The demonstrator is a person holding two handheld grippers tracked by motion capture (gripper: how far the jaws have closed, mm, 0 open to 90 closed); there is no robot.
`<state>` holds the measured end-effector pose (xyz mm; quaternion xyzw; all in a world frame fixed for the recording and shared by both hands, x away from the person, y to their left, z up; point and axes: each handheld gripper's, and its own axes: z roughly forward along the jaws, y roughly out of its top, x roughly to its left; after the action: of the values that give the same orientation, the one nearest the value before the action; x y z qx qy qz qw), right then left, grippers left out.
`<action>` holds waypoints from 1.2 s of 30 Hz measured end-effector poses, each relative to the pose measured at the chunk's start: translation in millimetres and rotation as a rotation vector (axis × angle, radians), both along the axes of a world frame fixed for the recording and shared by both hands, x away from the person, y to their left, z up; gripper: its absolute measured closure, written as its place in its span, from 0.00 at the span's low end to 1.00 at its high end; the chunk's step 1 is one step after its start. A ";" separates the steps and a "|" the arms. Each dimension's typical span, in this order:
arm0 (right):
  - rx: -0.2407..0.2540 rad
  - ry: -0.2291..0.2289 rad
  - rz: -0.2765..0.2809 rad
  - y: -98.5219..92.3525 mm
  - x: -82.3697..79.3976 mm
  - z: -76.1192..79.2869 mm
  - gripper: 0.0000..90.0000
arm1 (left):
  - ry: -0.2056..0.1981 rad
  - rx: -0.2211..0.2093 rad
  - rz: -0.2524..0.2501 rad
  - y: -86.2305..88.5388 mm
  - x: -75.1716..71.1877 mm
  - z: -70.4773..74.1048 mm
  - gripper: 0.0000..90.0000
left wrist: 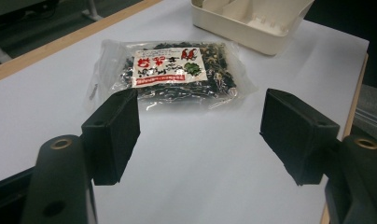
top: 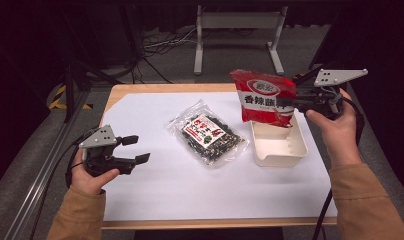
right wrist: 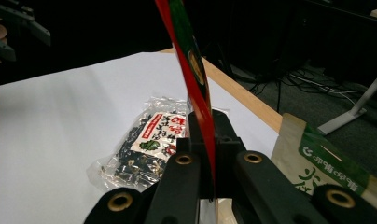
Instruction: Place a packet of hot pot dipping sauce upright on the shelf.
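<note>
Overhead, the right claw [top: 290,103] pinches the red snack bag [top: 264,97] tight, while the left claw [top: 136,148] gapes wide, empty.

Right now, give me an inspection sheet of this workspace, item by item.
Surface: white sheet on a wooden table.
Job's things: red snack bag held above the cream tray; clear packet of dark bits lying flat beside the tray.
Clutter: nothing seen.
Grippers: right hand-held gripper shut on the red bag's edge; left hand-held gripper open, empty.
Cables: one trails from each gripper; more on the floor.
Surroundings: dark room, white stand.
</note>
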<state>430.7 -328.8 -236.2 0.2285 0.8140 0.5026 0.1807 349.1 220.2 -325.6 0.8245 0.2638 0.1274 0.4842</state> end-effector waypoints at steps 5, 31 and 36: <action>0.020 0.005 -0.034 -11.3 7.8 -0.3 1.00 | 0.008 -0.001 0.002 -0.1 1.2 -1.2 0.32; 0.105 0.052 -0.106 -43.3 52.4 -30.7 1.00 | 0.020 -0.002 0.008 0.8 4.1 -4.6 0.32; 0.085 0.078 -0.095 -42.8 60.4 -43.5 1.00 | 0.023 0.002 0.006 0.5 5.0 -5.7 0.32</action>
<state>491.1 -371.7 -279.7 0.2938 0.7865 0.5184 0.1624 354.0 220.7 -331.3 0.8256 0.2716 0.1196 0.4800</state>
